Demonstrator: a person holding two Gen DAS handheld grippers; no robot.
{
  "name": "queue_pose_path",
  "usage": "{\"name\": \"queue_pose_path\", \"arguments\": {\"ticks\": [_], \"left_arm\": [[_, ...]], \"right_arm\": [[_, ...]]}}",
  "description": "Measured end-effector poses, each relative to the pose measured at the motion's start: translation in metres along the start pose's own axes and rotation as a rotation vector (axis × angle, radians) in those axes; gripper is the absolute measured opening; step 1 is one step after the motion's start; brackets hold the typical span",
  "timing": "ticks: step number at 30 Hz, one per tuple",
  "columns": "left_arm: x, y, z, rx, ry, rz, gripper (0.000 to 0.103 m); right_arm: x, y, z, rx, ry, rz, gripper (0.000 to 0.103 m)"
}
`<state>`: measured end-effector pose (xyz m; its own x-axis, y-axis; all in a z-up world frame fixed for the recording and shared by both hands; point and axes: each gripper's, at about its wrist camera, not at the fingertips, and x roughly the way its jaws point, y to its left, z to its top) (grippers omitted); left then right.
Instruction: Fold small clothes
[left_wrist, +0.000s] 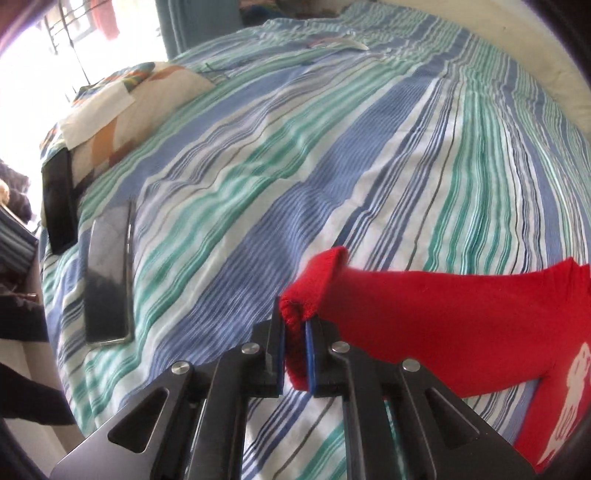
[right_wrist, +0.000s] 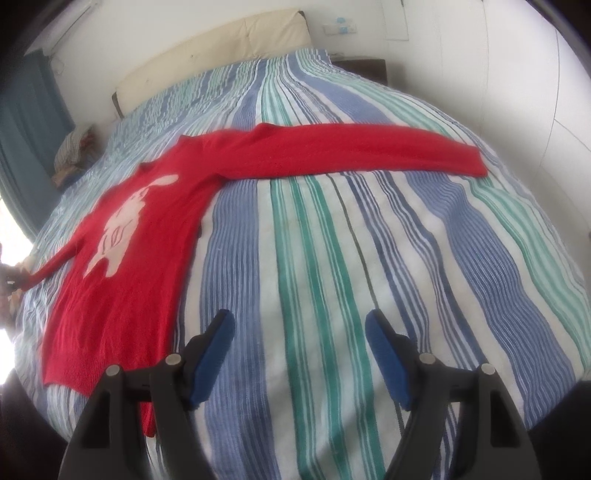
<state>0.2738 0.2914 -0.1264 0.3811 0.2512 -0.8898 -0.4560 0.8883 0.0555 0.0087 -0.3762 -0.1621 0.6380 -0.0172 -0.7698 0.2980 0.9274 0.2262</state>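
A small red sweater (right_wrist: 147, 236) with a white rabbit print lies flat on the striped bed (right_wrist: 332, 258). Its one sleeve (right_wrist: 351, 151) stretches out to the right, its other sleeve runs off to the far left. In the left wrist view my left gripper (left_wrist: 294, 332) is shut on the cuff (left_wrist: 314, 284) of the sleeve (left_wrist: 424, 317), held just above the sheet. My right gripper (right_wrist: 299, 354) is open and empty, over bare sheet to the right of the sweater's hem.
Two dark phones or tablets (left_wrist: 109, 277) (left_wrist: 59, 199) lie near the bed's left edge, beside a patterned pillow (left_wrist: 147, 99). A cream headboard (right_wrist: 207, 48) and a dark nightstand (right_wrist: 362, 66) stand at the far end. A window is at the left.
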Motion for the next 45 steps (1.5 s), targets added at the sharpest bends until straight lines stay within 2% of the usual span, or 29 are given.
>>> {"name": "queue_pose_path", "arguments": {"ticks": [8,10,12,14,16,18,22,24,26,28,30,33,34,35,36,37,38,39,43,45], "left_arm": [[0.036,0.011,-0.008,-0.061,0.075,0.007,0.008],[0.036,0.013,-0.009,-0.054,0.075,0.021,0.021],[0.026,0.017,-0.011,-0.047,0.054,0.081,0.062],[0.002,0.020,-0.018,-0.006,-0.006,0.079,0.065],[-0.027,0.021,-0.032,0.060,-0.025,-0.002,0.065],[-0.059,0.015,-0.061,0.133,0.004,-0.142,0.065],[-0.107,-0.032,-0.145,0.287,0.132,-0.437,0.074],[-0.115,-0.055,-0.186,0.312,0.197,-0.531,0.076],[-0.110,-0.075,-0.218,0.313,0.255,-0.565,0.076],[-0.102,-0.091,-0.241,0.330,0.276,-0.550,0.076],[-0.099,-0.102,-0.252,0.336,0.276,-0.544,0.076],[-0.100,-0.112,-0.258,0.370,0.235,-0.542,0.076],[-0.099,-0.113,-0.260,0.382,0.233,-0.544,0.075],[-0.097,-0.115,-0.261,0.389,0.227,-0.541,0.068],[-0.095,-0.116,-0.262,0.394,0.220,-0.548,0.044],[-0.094,-0.117,-0.263,0.406,0.228,-0.569,0.026],[-0.093,-0.119,-0.264,0.411,0.250,-0.589,0.005],[-0.094,-0.119,-0.264,0.402,0.252,-0.584,0.003],[-0.110,-0.103,-0.264,0.397,0.261,-0.592,0.002],[-0.112,-0.103,-0.268,0.432,0.256,-0.566,0.002]], "right_arm": [[0.005,-0.001,-0.002,-0.009,0.018,-0.018,0.073],[0.006,-0.003,-0.002,-0.002,0.024,-0.023,0.073],[0.006,-0.004,-0.002,0.004,0.026,-0.027,0.073],[0.004,-0.005,-0.001,0.010,0.026,-0.021,0.073],[-0.003,-0.007,0.001,0.021,0.029,-0.011,0.073],[-0.011,-0.006,0.001,0.025,0.046,0.014,0.073],[-0.017,0.015,-0.011,0.014,0.162,0.169,0.073],[-0.014,0.033,-0.022,-0.011,0.224,0.248,0.073],[-0.006,0.048,-0.033,-0.023,0.279,0.321,0.073],[0.004,0.058,-0.041,-0.026,0.321,0.363,0.073],[0.014,0.063,-0.049,-0.006,0.353,0.379,0.073],[0.023,0.064,-0.051,0.023,0.355,0.400,0.070],[0.024,0.065,-0.051,0.030,0.349,0.414,0.068],[0.026,0.067,-0.051,0.034,0.349,0.433,0.062],[0.030,0.069,-0.051,0.037,0.360,0.446,0.055],[0.034,0.071,-0.052,0.037,0.372,0.452,0.050],[0.037,0.074,-0.053,0.028,0.381,0.453,0.030],[0.039,0.077,-0.054,0.011,0.380,0.437,0.004],[0.021,0.079,-0.050,-0.039,0.353,0.376,0.003],[0.003,0.079,-0.046,-0.072,0.339,0.351,0.003]]}}
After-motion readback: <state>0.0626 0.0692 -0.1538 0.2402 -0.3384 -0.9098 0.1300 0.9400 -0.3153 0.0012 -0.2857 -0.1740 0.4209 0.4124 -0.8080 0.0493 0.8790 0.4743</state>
